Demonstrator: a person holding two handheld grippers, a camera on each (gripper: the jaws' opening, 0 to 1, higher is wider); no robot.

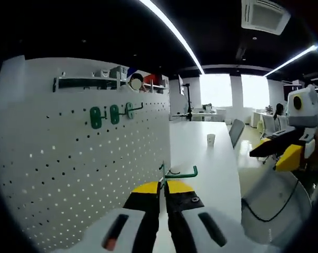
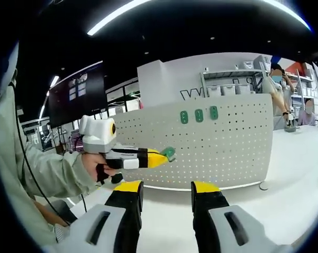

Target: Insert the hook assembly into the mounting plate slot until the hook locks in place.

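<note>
1. Fingers of our left gripper pinch the green hook, long axis lying sideways, pegboard just leftward.
2. Our right gripper, fingers spread, hangs farther back over the bench.

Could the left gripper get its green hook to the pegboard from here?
Probably yes. The left gripper is shut on the hook, and the pegboard stands close beside it with many bare holes below the three hooks already mounted. Nothing lies between them.

Dark ceiling, bright light strips, seemingly windows beyond.
</note>
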